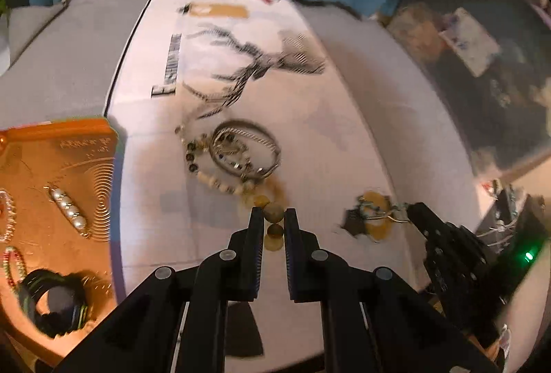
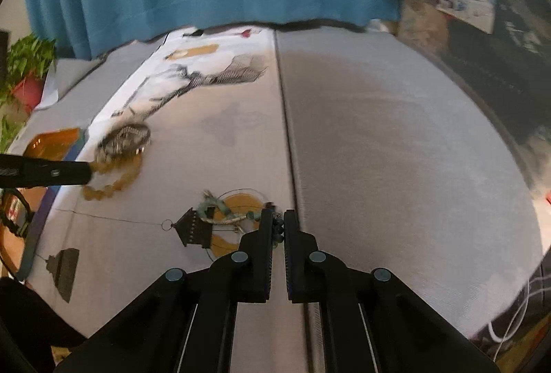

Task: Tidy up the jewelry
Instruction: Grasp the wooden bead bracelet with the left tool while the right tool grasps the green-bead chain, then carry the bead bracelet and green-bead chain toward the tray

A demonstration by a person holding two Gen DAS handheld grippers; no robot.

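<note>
Our left gripper (image 1: pixel 274 214) pinches a bead of the amber bead strand (image 1: pixel 272 197) on the worktop (image 2: pixel 378 132); our right gripper (image 2: pixel 278 218) clamps the green beaded bracelet (image 2: pixel 220 211) nearby, jaws nearly closed.

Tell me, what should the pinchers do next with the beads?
Probably lift the left gripper gently toward the orange tray. It is shut on a brown bead of the bead string, which lies tangled with the silver bangles.
</note>
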